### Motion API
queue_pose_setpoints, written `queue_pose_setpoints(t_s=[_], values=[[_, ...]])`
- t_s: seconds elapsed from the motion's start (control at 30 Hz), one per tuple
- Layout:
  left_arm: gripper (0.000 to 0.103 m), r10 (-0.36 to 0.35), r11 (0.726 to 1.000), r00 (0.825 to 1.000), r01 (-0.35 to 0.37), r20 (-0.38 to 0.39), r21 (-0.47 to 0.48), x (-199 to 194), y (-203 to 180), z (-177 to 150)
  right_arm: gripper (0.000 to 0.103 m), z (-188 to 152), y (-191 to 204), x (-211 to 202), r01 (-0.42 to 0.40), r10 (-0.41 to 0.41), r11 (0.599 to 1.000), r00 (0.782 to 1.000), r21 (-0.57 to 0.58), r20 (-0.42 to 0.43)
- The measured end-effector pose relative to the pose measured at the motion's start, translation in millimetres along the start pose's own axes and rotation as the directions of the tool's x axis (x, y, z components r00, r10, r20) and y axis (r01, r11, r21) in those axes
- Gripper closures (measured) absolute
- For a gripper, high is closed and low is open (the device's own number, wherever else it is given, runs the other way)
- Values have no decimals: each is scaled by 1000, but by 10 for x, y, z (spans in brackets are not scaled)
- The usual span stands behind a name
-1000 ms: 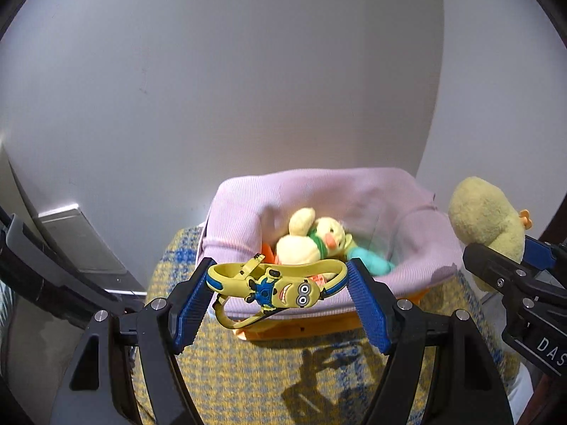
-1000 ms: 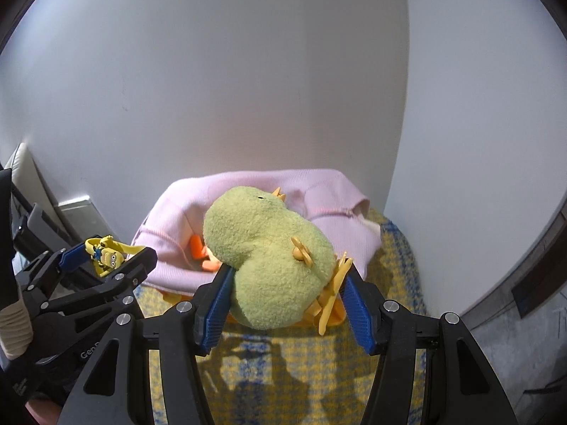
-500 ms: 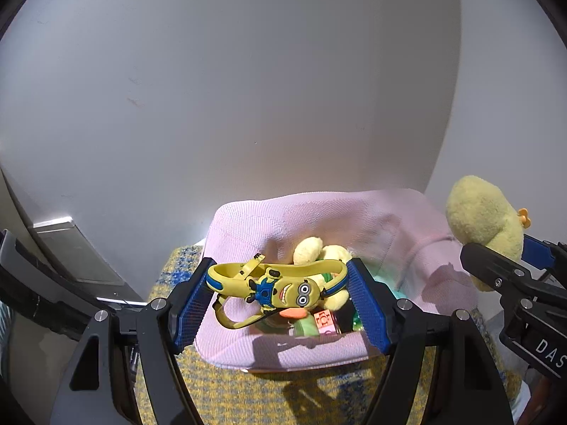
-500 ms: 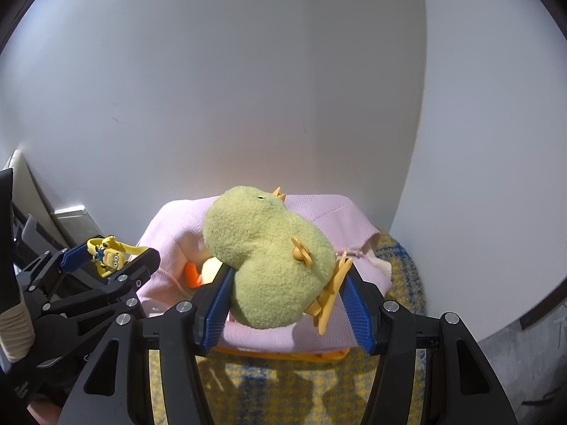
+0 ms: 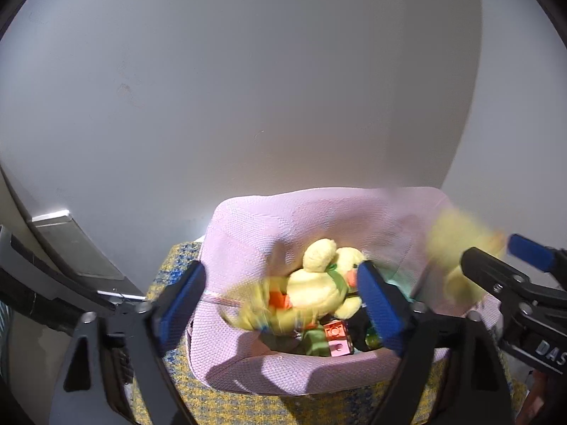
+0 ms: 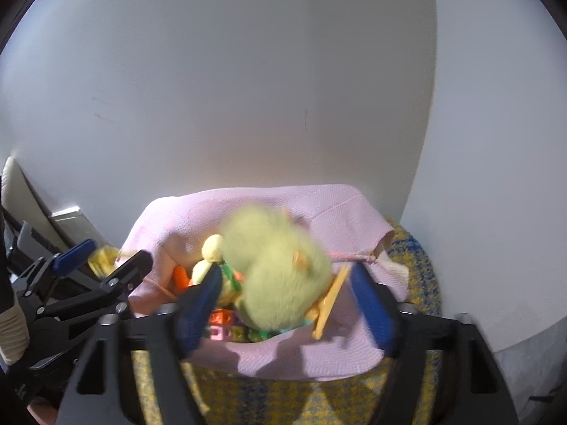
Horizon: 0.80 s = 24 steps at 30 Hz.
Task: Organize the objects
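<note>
You opened both grippers over the pink basket. The yellow minion toy slipped from between your left gripper's pads, and the green plush duck dropped blurred from your right gripper, both jaws having just widened.

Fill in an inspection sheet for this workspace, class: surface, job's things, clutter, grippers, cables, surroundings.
Surface: yellow-and-blue checked cloth under the bin.
Job's things: pink fabric bin holding a small plush duck and toy bricks; yellow minion toy and large green-yellow plush, both blurred, over the bin.
Clutter: nothing seen.
Grippers: left gripper and right gripper have just been opening; pads clear of the toys.
Cables: nothing seen.
Surroundings: white wall.
</note>
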<state>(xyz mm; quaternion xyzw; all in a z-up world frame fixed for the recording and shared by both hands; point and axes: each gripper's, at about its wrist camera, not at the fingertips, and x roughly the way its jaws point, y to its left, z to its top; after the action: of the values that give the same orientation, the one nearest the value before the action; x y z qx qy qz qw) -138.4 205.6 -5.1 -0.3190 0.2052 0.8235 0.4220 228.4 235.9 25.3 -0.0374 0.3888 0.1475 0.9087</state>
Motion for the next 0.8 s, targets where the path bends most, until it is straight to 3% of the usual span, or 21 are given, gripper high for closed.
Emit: queue_pose_setpoints(t_s=[0.07, 0.23, 0.8], values=[[9, 10, 1000, 1000, -10, -4, -12, 6, 24, -2, 12, 8, 10, -4, 12, -12, 1000, 1000, 1, 9], [1, 41, 999, 999, -41, -6, -22, -29, 60, -7, 11, -7, -12, 3, 37, -37, 999, 999, 8, -4], [0, 37, 999, 999, -37, -5, -17, -422, 114, -148, 8, -167, 13, -382, 80, -80, 997, 997, -15, 8]])
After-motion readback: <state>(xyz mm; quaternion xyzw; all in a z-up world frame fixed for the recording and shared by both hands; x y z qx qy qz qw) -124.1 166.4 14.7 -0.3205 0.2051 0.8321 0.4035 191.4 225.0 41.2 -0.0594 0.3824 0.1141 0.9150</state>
